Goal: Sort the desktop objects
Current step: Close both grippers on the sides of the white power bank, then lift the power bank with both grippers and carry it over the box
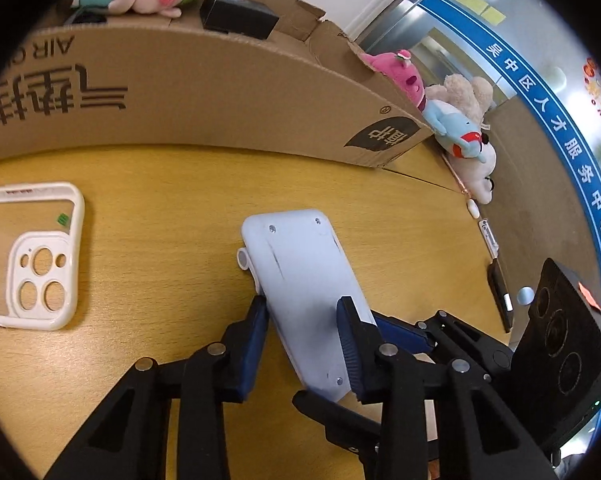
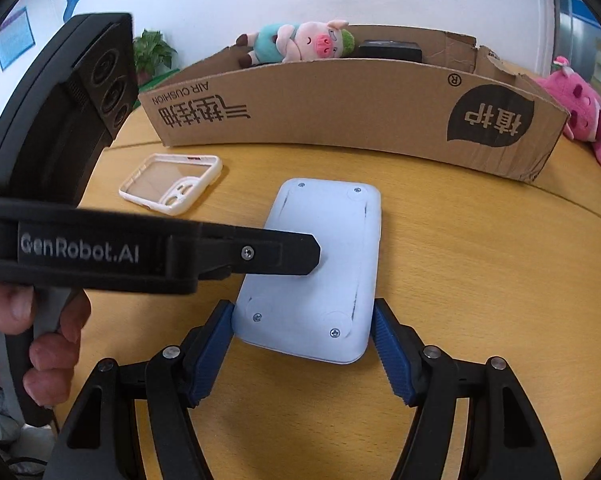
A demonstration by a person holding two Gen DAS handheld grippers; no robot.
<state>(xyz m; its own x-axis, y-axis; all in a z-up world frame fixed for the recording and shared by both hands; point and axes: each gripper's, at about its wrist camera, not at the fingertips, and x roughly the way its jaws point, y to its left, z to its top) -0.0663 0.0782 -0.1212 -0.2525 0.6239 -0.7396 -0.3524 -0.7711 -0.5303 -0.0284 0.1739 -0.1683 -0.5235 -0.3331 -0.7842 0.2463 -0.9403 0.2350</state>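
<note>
A pale blue flat device (image 1: 304, 280) lies back-up on the wooden table (image 1: 160, 200), also in the right wrist view (image 2: 320, 264). My left gripper (image 1: 302, 332) is closed across it, blue pads (image 1: 256, 332) against both long edges. My right gripper (image 2: 302, 344) straddles its near end, pads (image 2: 212, 356) close to its sides with a small gap showing. A white phone case (image 1: 40, 256) lies to the left; it also shows in the right wrist view (image 2: 172, 184). The left gripper's body (image 2: 140, 256) crosses over the device.
A long open cardboard box (image 2: 340, 120) stands behind, holding a pig plush (image 2: 300, 42) and a black box (image 2: 390, 50). Pink (image 2: 580, 108) and other plush toys (image 1: 460, 128) sit by its right end. Small items (image 1: 488, 236) lie at the table's right edge.
</note>
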